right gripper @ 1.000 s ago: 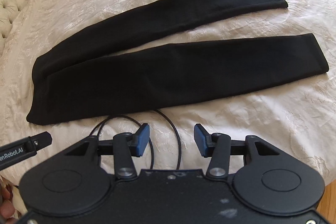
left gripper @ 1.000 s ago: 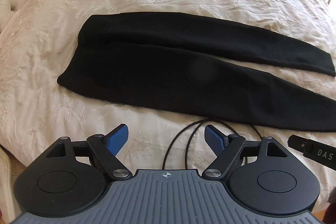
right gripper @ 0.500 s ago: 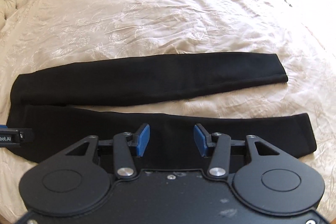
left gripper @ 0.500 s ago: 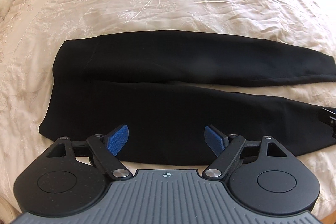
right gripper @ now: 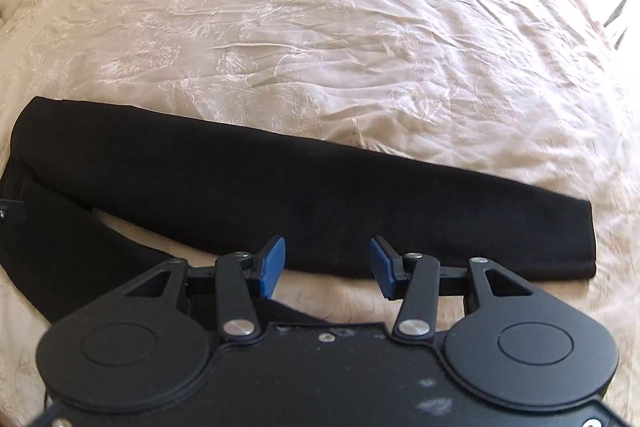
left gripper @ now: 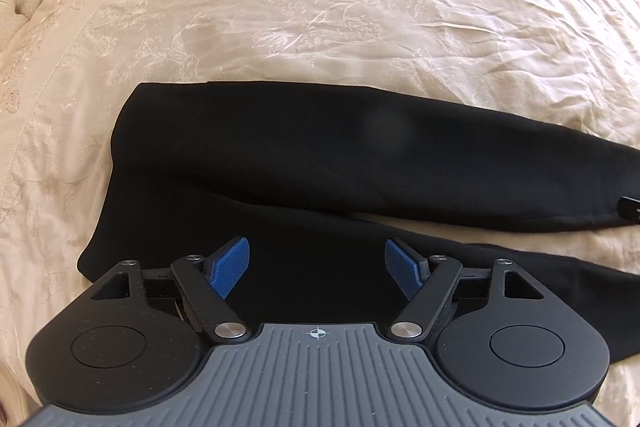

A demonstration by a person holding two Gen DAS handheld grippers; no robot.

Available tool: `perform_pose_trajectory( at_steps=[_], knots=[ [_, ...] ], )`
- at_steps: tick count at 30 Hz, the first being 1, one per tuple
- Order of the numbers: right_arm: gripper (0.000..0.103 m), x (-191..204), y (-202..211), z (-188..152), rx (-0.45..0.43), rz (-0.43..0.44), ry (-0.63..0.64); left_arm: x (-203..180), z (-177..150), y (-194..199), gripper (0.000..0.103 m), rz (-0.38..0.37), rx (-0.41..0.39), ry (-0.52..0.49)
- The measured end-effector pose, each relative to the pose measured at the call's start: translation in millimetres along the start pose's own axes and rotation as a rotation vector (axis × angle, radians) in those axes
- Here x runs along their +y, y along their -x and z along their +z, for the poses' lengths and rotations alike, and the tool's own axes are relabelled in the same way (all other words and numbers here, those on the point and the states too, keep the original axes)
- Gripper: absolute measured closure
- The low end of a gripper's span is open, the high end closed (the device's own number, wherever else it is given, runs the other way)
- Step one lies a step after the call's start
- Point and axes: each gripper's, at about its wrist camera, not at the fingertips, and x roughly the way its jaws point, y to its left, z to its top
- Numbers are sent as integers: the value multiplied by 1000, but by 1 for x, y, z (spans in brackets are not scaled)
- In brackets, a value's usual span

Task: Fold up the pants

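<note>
Black pants [left gripper: 320, 155] spread flat across mid-frame on the cream bedspread [left gripper: 360, 7], legs splayed apart. Left gripper [left gripper: 318, 269] and right gripper [right gripper: 326, 267] both poised low, jaws wide apart, gripping nothing. Risk: pinching bedspread along with fabric, or catching only one layer, skewing the fold.

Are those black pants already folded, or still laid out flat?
Still spread out. The black pants lie flat on the bedspread, both legs apart with cream cloth showing between them.

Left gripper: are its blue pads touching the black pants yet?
Cannot tell. In the left wrist view the left gripper is open over the black pants at the waist end, but neither contact nor gap shows.
</note>
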Motion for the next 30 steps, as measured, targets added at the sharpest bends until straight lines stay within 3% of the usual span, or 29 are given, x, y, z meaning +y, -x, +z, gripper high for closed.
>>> perform_pose_trajectory(
  at_steps=[7, 11, 16, 21, 24, 30],
  knots=[
    [53, -23, -53, 43, 40, 71, 265, -16, 26, -9, 29, 37, 15, 44],
    [53, -31, -75, 62, 37, 118, 315, -28, 37, -13, 29, 44, 21, 42],
    [53, -34, -108, 72, 102, 194, 371, -42, 49, -23, 29, 33, 38, 13],
    [52, -38, -126, 68, 185, 240, 386, -53, 63, -38, 29, 27, 54, -19],
    [58, -37, -118, 55, 217, 294, 382, -60, 75, -48, 29, 13, 56, -29],
    [66, -26, -101, 21, 163, 278, 408, -76, 103, -68, 29, -18, 78, -47]
  ],
)
